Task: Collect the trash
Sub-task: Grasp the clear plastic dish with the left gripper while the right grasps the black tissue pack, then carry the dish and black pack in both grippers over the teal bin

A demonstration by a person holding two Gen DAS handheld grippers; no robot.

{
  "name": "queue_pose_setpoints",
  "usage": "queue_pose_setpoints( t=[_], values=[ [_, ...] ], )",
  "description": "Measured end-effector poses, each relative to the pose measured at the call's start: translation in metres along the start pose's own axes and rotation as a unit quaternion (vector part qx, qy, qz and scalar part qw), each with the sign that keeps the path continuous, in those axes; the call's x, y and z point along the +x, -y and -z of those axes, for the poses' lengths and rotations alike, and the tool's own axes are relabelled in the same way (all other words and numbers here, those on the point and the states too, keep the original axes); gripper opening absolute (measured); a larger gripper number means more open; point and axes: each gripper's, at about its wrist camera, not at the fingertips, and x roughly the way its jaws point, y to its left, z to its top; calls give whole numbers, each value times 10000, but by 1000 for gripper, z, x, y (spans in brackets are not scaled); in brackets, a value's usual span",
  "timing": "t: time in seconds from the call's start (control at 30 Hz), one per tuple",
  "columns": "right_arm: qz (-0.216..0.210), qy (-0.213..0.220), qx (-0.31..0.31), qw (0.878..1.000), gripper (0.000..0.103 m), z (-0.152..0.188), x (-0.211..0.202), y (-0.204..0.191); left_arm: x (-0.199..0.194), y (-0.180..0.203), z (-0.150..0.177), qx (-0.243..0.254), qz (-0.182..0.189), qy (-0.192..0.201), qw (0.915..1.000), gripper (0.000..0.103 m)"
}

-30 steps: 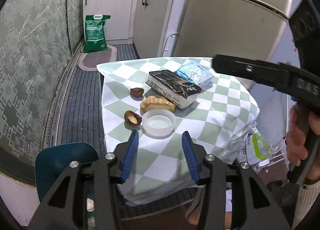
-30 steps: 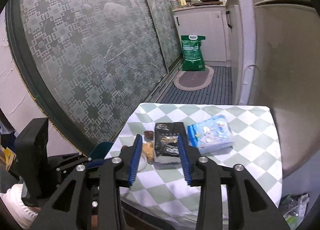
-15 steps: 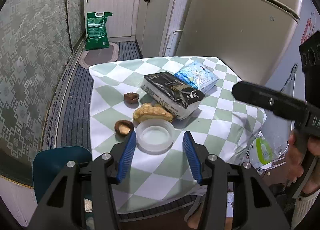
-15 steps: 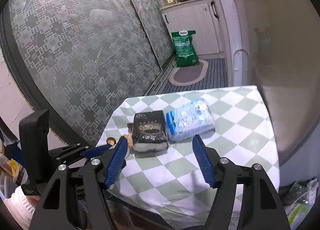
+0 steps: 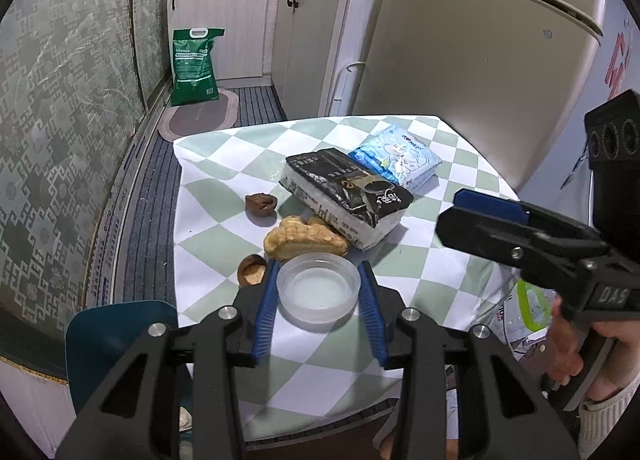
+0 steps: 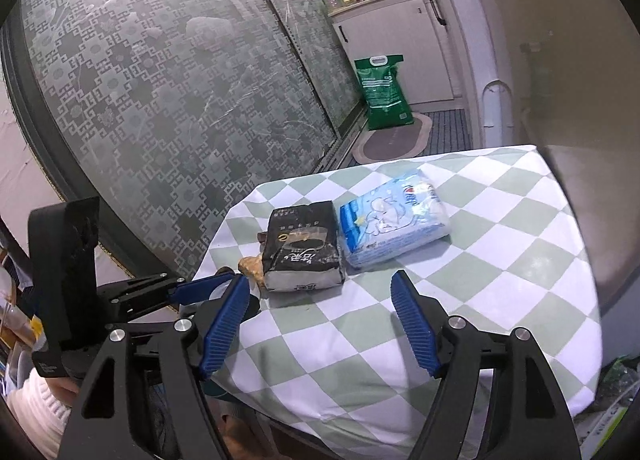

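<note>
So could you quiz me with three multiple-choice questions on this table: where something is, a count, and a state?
1. Where is the clear plastic cup?
A. between the left gripper fingers
B. on the blue pack
C. on the floor

2. How many brown nut shells lie on the tablecloth?
A. five
B. two
C. none

3. What is between the right gripper fingers?
A. the black pack
B. a bottle
C. nothing

Answers: 1 A, blue fingers flank the cup as they close. 2 B, two shells left of it. 3 C, only cloth beneath the opening fingers.
</note>
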Motion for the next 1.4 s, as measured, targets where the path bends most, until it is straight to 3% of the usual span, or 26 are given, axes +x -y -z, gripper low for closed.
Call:
queue_pose_setpoints(
  t=[0.33,1.1,1.13,1.17,1.23,1.4],
  values=[
    [-145,38,-8,9999,74,-4,18,-14,-17,-3,6,-34,159,103,9998,42],
    [581,-20,94,9983,74,-18,70,-22,-57,-34,16,-132,247,252,9993,42],
    [622,-23,66,9980,73,-19,72,-24,-58,-36,17,-144,234,260,9993,42],
    [672,-25,33,9977,62,-18,73,-25,-60,-40,17,-170,221,265,9993,42],
    [857,-71,-106,9962,53,-18,76,-27,-63,-47,18,-221,180,289,9992,42],
    [921,-45,-102,9957,50,-21,71,-27,-71,-63,19,-360,113,346,9987,42]
  ],
)
